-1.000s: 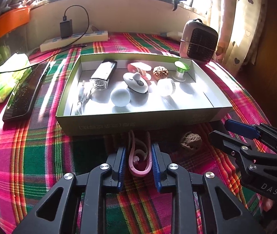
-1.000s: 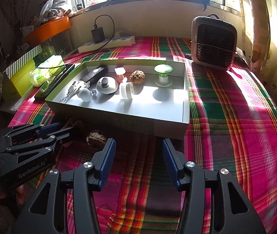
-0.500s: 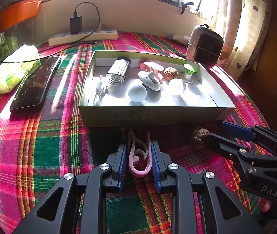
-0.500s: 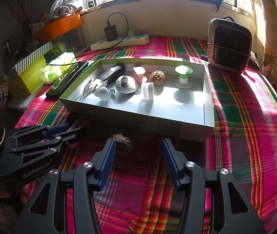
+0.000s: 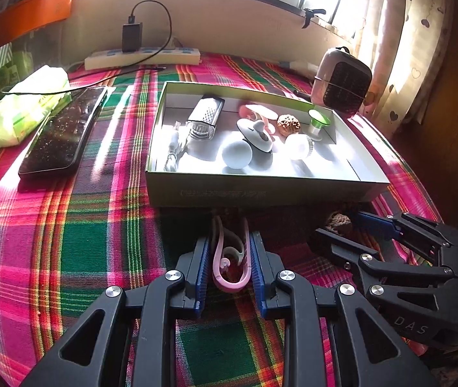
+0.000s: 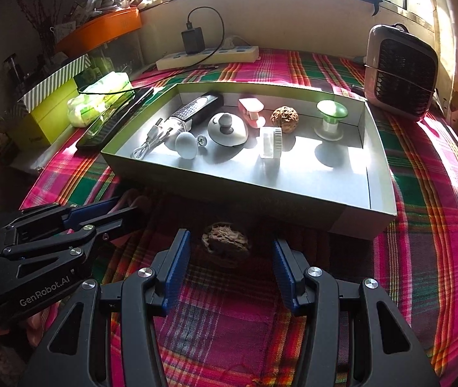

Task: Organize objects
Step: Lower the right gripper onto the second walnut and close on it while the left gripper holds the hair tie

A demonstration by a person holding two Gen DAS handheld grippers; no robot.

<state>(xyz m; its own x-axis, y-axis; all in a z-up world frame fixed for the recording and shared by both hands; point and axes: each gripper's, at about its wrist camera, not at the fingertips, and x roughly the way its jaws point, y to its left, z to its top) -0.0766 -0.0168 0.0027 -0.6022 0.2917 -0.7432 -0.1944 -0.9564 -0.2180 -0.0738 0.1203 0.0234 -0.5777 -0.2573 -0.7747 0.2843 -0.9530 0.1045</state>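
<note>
L gripper [image 5: 229, 258] has its jaws closed on a pink clip [image 5: 230, 262], low over the plaid cloth [image 5: 84, 242] just in front of the box [image 5: 261, 190]. R gripper [image 6: 230, 266]: jaws about half open w/ nothing gripped, a walnut [image 6: 225, 242] on the cloth between the tips, near the box front.

Pink U-shaped clip [image 5: 230, 264]: bent loop with a curled inner hook, open ends toward the box, just off the near wall of the open cardboard box [image 5: 261, 190]. It lies over the plaid-covered counter [image 5: 84, 242], near its front edge.

Brown wrinkled walnut [image 6: 225, 242]: rests on the cloth, in shadow, just before the box's near wall, right of the clip and apart from it.
</note>
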